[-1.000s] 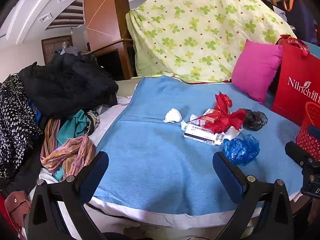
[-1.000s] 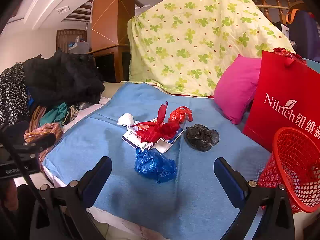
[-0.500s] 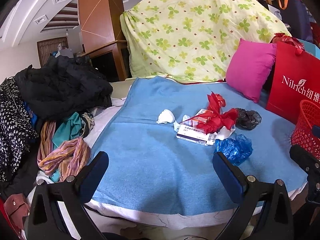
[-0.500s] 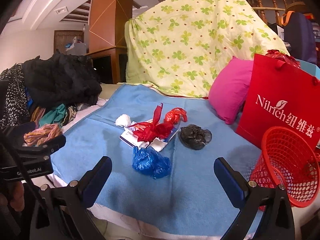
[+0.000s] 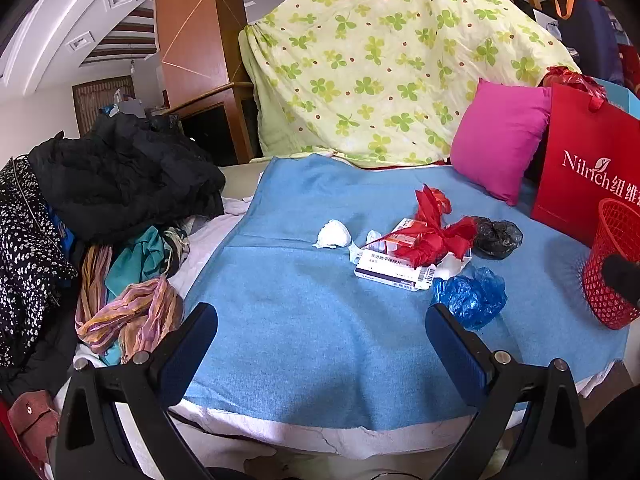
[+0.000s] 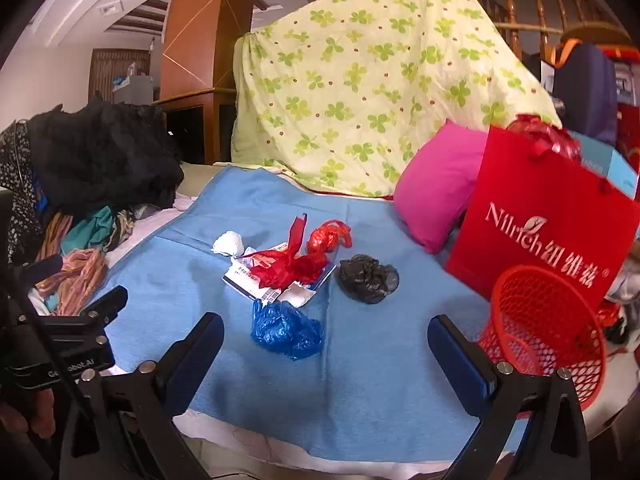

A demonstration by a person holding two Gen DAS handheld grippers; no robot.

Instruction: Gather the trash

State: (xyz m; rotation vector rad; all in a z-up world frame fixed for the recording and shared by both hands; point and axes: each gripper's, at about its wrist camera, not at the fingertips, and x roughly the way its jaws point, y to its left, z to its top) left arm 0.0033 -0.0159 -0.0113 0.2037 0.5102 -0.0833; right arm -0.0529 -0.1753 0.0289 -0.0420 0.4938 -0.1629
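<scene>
In the left wrist view, the left tongs stood spread wide with nothing between them, held above the near edge of a blue blanket. The trash lay in a loose cluster on the blanket, toward the right: a crumpled white paper wad, a flat white medicine box with a barcode, a red plastic bag knotted and ragged on top of the box, a crushed black bag just beside it, and a wrinkled blue bag nearest the tongs. A red mesh basket stood at the right edge, near a red shopping bag.

In the right wrist view, the right tongs were likewise spread and empty. The blue bag lay just ahead of them, the red bag and box behind it, the black bag apart to the right, and the white wad to the left. The basket sat tilted at the right.
</scene>
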